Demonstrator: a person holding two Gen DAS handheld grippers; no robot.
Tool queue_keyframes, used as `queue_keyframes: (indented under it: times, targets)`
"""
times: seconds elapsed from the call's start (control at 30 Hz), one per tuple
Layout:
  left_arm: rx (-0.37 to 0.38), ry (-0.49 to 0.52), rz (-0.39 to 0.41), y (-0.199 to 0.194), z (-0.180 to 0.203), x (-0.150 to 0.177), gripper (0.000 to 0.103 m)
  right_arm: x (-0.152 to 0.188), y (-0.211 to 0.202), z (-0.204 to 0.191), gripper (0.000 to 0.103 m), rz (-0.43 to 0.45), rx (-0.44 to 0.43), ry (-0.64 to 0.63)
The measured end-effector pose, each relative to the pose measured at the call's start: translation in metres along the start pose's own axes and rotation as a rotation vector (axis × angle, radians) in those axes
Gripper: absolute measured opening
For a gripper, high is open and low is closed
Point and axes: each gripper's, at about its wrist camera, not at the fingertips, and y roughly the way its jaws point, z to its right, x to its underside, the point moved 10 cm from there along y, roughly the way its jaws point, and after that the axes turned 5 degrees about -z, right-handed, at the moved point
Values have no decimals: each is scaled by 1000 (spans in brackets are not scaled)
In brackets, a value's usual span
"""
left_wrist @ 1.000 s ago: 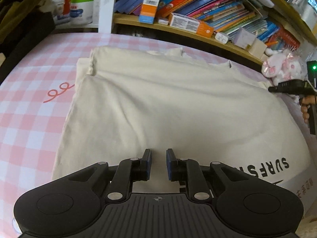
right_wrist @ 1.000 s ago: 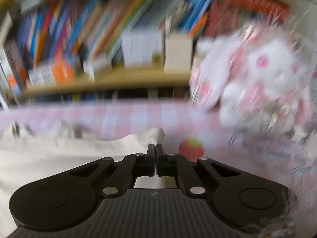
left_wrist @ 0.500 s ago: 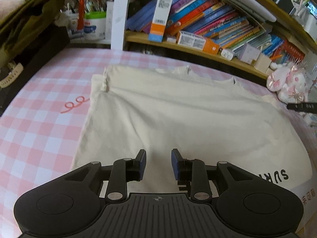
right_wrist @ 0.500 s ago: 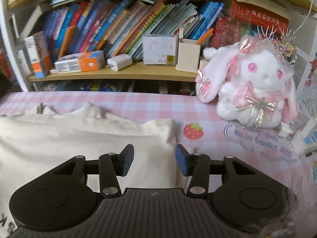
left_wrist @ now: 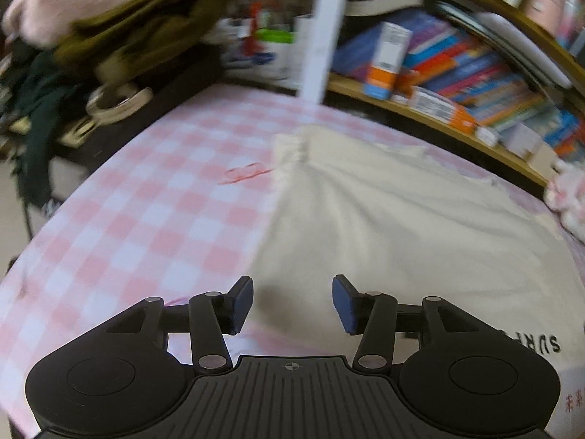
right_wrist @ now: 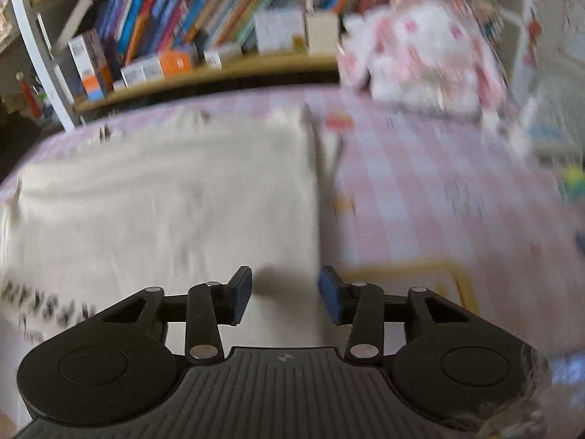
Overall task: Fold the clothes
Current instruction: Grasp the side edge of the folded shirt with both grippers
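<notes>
I see a pink checked tablecloth (left_wrist: pixel 153 226), a shelf of leaning books (right_wrist: pixel 190 33), a blurred pink-and-white plush toy (right_wrist: pixel 424 51), and olive cloth (left_wrist: pixel 146 33) piled beside it.

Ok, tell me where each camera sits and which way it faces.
Left wrist: rides on the left tool, looking forward over the cream shirt's left edge and the pink checked cloth toward the bookshelf; only its two open fingers show.
Right wrist: rides on the right tool, looking over the shirt's right edge toward the bookshelf and a plush rabbit; its open fingers show.
Shared: shirt, checked cloth, bookshelf.
</notes>
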Motion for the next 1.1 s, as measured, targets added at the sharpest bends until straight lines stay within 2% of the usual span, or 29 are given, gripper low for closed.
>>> queue_keyframes:
  times: [0.13,0.17,0.2,0.27,0.53,0.57,0.6,0.63,0.67,0.7,0.73,0.8,0.87,0.93,0.97,1.0,1.1]
  targets:
    - [-17,-87,-40,5,-21,8,50,33,-5,7,26,-45,-30,52]
    - [-15,-114,-46,7,-25,9,50,35,-5,6,23,-44,-34,52]
    - [-13,-142,-49,9,-28,10,50,36,-6,6,16,-42,-36,50]
    - [1,-193,-43,10,-33,12,50,37,-6,6,10,-45,-43,53]
    - [140,-479,-40,19,-44,15,45,37,-5,4,10,-44,-20,29]
    - [157,-521,-39,21,-45,15,42,37,-5,4,10,-43,-18,27]
    - [173,-566,-37,22,-47,16,35,37,-5,5,10,-43,-16,25]
    - [176,-601,-44,25,-49,19,14,37,-5,5,10,-43,-12,23]
    - [174,-633,-53,28,-51,21,7,37,-4,5,10,-44,-8,21]
    - [178,-652,-49,29,-52,23,6,37,-4,4,10,-44,-3,18]
    - [178,-652,-45,28,-52,23,5,37,-4,4,11,-44,5,15]
    - [168,-630,-32,24,-49,20,3,38,-4,4,24,-43,27,5]
    - [183,-562,15,9,-38,9,2,39,-5,4,27,-40,37,0]
    - [227,-413,74,-11,-17,-10,2,39,-5,5,29,-39,44,0]
    - [221,-318,92,-18,-8,-17,3,40,-5,6,30,-39,48,2]
    - [203,-312,67,-14,-12,-15,3,40,-5,6,30,-39,51,3]
    - [165,-376,-38,8,-34,-1,3,39,-4,6,31,-36,63,1]
